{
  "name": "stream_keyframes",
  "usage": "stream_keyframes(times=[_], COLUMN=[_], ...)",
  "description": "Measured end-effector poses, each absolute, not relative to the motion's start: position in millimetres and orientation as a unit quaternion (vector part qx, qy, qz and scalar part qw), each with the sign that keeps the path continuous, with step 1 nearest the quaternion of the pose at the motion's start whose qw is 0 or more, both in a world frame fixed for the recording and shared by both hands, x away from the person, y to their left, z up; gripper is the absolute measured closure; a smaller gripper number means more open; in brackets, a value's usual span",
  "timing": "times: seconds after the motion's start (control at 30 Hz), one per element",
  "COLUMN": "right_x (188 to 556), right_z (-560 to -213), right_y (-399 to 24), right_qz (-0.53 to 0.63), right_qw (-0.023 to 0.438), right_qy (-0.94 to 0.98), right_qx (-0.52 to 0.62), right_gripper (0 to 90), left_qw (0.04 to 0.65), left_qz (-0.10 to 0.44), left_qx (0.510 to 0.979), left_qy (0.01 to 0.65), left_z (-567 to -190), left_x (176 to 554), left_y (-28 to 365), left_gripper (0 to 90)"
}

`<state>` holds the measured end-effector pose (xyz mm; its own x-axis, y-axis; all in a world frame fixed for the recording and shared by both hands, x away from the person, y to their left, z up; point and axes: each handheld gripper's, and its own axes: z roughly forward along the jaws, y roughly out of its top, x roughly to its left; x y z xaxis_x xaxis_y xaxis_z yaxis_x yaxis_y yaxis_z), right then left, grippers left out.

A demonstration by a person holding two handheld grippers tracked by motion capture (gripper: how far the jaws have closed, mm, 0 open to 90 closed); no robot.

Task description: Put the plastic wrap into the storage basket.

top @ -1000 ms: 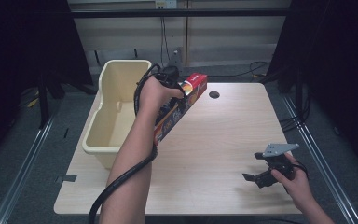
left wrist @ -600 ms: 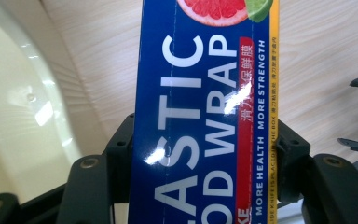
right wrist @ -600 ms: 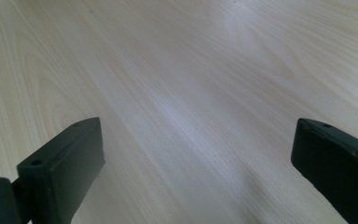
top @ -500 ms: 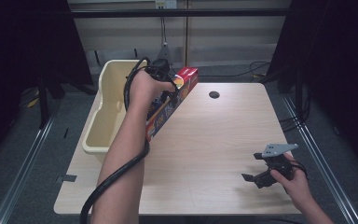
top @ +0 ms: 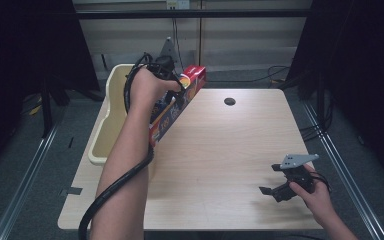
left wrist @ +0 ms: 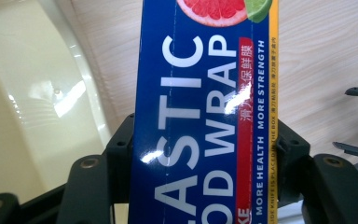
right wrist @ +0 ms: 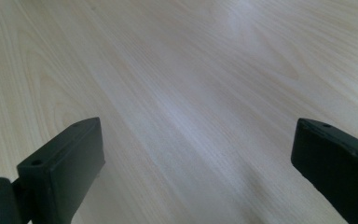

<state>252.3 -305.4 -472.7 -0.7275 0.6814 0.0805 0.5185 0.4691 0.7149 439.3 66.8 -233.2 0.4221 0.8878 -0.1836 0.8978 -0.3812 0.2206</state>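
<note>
- Jaws first: the left gripper [left wrist: 200,186] pinches the box [left wrist: 205,112] of plastic wrap across its width, one black jaw pressed on each long side. The right gripper [top: 280,187] rests spread with nothing between its jaws, low near the table's right front corner.
- Table [top: 230,150]: pale wood with little on it, a small dark hole near the far edge.
- Tub [top: 102,150]: cream, long, standing along the table's left edge.
- Box: a second ago it hung over the table just right of the tub; now it sits higher and further toward the far left corner, tilted, its near end over the tub's right rim.
- Left hand [top: 147,87]: it has carried the box up and leftward; the right hand [top: 317,195] has kept still.
- Meaning: to my eye the box is bound for the tub. The lift looks done, and swinging it over the rim, lowering and letting go are still to come.
</note>
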Motion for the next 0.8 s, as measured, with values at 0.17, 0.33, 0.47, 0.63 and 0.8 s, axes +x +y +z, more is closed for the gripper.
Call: stream_keyframes(times=[0.17,0.33,0.47,0.63,0.8], right_x=[252.6,252.3,252.7,252.8,252.9], right_z=[-473.1,-472.8,-472.5,-473.0,-472.9], right_y=[-304.7,-305.5,-306.0,-304.7,-304.9], right_qz=[0.375,0.375,0.376,0.377,0.377], right_qw=[0.109,0.106,0.108,0.106,0.106], right_qy=[0.851,0.850,0.849,0.850,0.850], right_qx=[0.352,0.354,0.356,0.353,0.351], right_gripper=[2.6,2.6,2.5,2.6,2.6], left_qw=[0.145,0.143,0.146,0.151,0.149], left_qz=[-0.015,-0.007,-0.002,0.001,0.005], left_qx=[0.824,0.819,0.810,0.797,0.797], left_qy=[0.548,0.555,0.569,0.585,0.585], left_z=[-228.5,-225.0,-221.3,-218.4,-217.4], left_x=[438.6,437.7,435.8,433.9,433.3], left_y=[76.2,88.1,95.7,104.9,116.1], left_gripper=[41.0,41.0,41.0,41.0,41.0])
